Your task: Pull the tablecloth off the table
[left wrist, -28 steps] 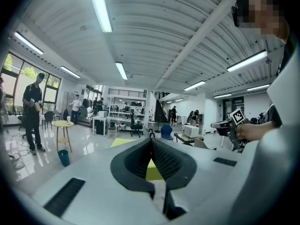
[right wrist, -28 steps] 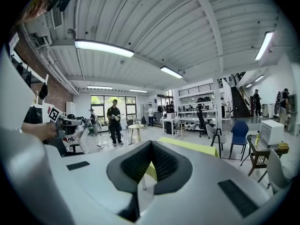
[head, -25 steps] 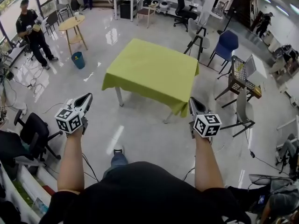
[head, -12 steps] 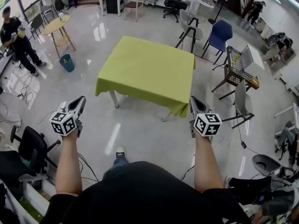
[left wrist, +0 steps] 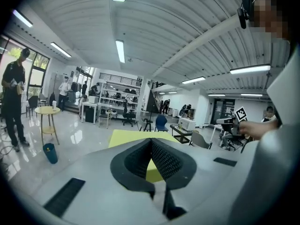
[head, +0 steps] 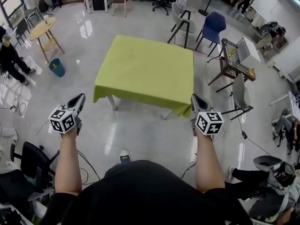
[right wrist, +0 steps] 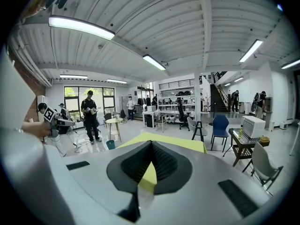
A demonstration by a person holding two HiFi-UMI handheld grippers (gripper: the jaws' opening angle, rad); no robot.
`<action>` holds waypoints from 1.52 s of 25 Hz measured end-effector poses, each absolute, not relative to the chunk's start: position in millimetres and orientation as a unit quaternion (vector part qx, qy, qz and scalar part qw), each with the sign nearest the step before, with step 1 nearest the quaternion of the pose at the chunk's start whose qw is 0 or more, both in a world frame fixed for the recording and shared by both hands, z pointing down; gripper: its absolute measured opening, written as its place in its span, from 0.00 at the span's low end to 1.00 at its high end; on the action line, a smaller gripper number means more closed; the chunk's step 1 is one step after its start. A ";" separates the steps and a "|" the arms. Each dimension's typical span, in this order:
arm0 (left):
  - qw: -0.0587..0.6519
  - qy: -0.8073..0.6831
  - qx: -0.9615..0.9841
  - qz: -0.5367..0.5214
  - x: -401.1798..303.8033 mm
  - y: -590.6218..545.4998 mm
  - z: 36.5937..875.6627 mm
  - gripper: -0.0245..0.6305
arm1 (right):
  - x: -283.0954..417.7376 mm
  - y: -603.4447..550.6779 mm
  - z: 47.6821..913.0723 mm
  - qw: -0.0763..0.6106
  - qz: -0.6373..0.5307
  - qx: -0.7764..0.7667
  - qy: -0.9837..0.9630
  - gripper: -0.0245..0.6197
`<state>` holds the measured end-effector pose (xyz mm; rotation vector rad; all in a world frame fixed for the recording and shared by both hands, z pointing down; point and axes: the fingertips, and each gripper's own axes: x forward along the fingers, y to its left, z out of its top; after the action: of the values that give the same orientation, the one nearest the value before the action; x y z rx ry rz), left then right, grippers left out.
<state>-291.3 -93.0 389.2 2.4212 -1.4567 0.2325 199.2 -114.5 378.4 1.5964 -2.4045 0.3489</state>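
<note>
A yellow-green tablecloth point(head: 145, 71) covers a square table in the middle of the shiny floor, and its edges hang down over the legs. My left gripper point(head: 82, 96) is shut and empty, out over the floor to the left of the cloth's near left corner. My right gripper point(head: 194, 97) is also shut and empty, and in the head view it sits beside the near right corner. In the left gripper view the cloth point(left wrist: 127, 136) lies ahead beyond the shut left gripper point(left wrist: 151, 140). The right gripper view shows the cloth point(right wrist: 185, 143) past the shut right gripper point(right wrist: 151, 142).
To the right of the table stand a grey chair point(head: 240, 93) and a wire cart point(head: 232, 60) with a white box, with a blue chair point(head: 212, 26) behind. A round wooden table point(head: 41, 29), a blue bin point(head: 58, 67) and a person point(head: 9, 57) are at left. A black office chair point(head: 29, 159) and floor cables lie near my left side.
I have walked forward, so the table has come nearer in the head view. Both grippers moved toward it and stayed shut. The person at left has slid to the picture's edge.
</note>
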 end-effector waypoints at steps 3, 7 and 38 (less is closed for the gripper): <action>0.153 -0.490 0.854 0.088 -305.9 -116.7 386.9 0.07 | 183.2 -125.7 371.9 0.116 0.120 0.558 -0.813 0.06; 0.153 -0.470 0.864 0.096 -334.7 -137.9 395.3 0.07 | 162.0 -129.5 375.6 0.111 0.123 0.578 -0.799 0.06; 0.188 -0.414 0.881 0.130 -332.2 -263.7 442.2 0.07 | 188.8 -212.8 424.1 0.095 0.158 0.625 -0.758 0.06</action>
<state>-332.2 -263.7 442.2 2.4782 -1.1642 0.3656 188.8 -212.8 424.1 1.8542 -2.2490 0.4684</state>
